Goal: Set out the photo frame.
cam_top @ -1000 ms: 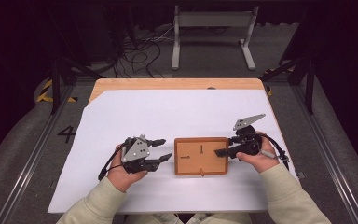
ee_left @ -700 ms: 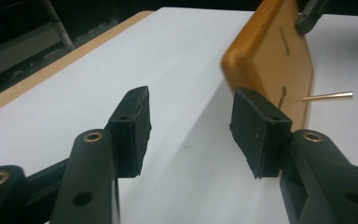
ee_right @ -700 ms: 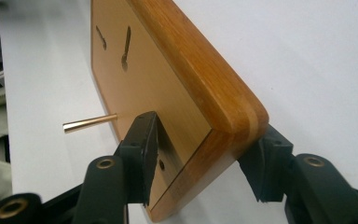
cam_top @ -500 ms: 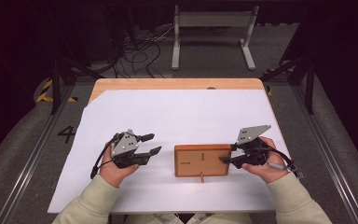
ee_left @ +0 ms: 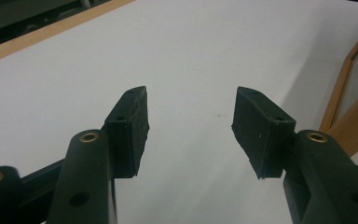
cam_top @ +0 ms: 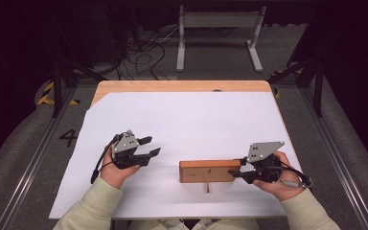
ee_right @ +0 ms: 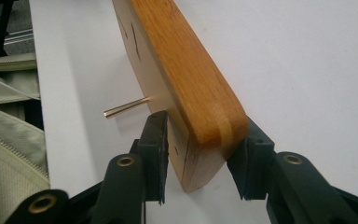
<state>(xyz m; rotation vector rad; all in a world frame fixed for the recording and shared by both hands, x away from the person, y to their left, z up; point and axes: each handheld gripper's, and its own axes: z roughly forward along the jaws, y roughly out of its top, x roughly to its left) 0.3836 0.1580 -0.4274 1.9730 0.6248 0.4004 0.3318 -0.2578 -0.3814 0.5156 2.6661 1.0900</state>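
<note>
A wooden board [cam_top: 203, 171] stands tipped up on its long edge on the white sheet, near the front of the table. A thin brass pin [ee_right: 126, 106] sticks out of its face toward the person. My right gripper [cam_top: 235, 168] clamps the board's right end. Its jaws have just been closing with the board [ee_right: 177, 56] between them, one pad on each face. My left gripper [cam_top: 152, 146] hovers open and empty to the left of the board, well apart from it. In the left gripper view, the left gripper [ee_left: 189, 126] has only white sheet between its pads.
The white sheet [cam_top: 187, 120] covers most of the wooden table [cam_top: 182, 86]. Both sleeves come in from the bottom edge. Beyond the table lie floor cables [cam_top: 139, 52] and a metal stand [cam_top: 218, 28]. Rails run along both sides.
The board has gone from lying flat to standing on its edge and has shifted toward the person. My right hand moved right and nearer the front edge. My left hand drew away to the left.
</note>
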